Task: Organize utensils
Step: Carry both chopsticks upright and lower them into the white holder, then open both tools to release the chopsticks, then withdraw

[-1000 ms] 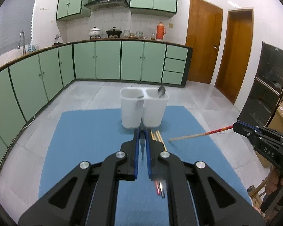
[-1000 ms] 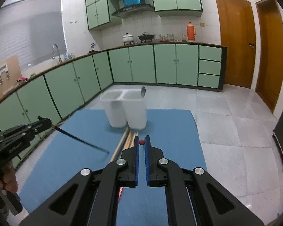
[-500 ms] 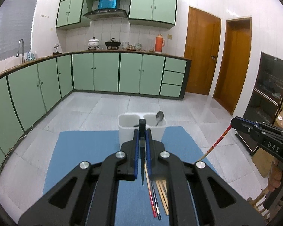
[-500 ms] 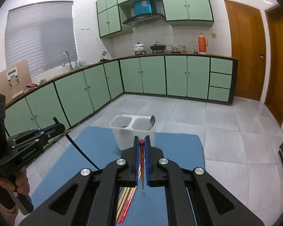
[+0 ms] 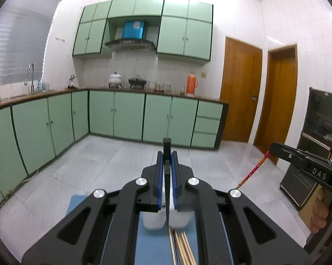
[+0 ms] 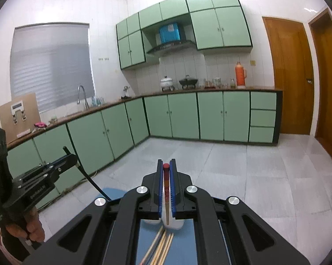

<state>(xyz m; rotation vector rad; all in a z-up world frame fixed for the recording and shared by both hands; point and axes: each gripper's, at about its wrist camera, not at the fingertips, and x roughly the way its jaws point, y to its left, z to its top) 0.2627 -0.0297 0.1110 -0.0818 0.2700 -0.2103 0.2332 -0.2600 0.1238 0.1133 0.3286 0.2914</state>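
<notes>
Left tongs point(image 5: 166, 159) are clamped on a black chopstick point(image 5: 166, 190), held near upright with its dark butt poking above the blue pads and its tip hanging down toward the white twin-cup holder point(image 5: 153, 222); right tongs point(image 6: 166, 167) are likewise closed on a red-topped chopstick point(image 6: 166, 195), its pale tip pointed down at the same holder point(image 6: 177, 224). Both utensils are carried high above the blue mat point(image 5: 148, 243), and the holder is largely hidden behind the tong bodies in each view, so which cup sits under which tip cannot be told. The risk from here is judged plain: each stick is pinched at one short stretch near its top, so a swing or twist in the grip could be caused by any quick tilt, and the tip could be struck against the holder's rim and knocked off line, or the light holder could be tipped. With both sticks aimed at one small target, a clash between the two tongs is also possible. More loose chopsticks point(image 6: 161, 246) are seen lying on the mat just in front of the holder, below and between the tong arms, waiting to be collected.
</notes>
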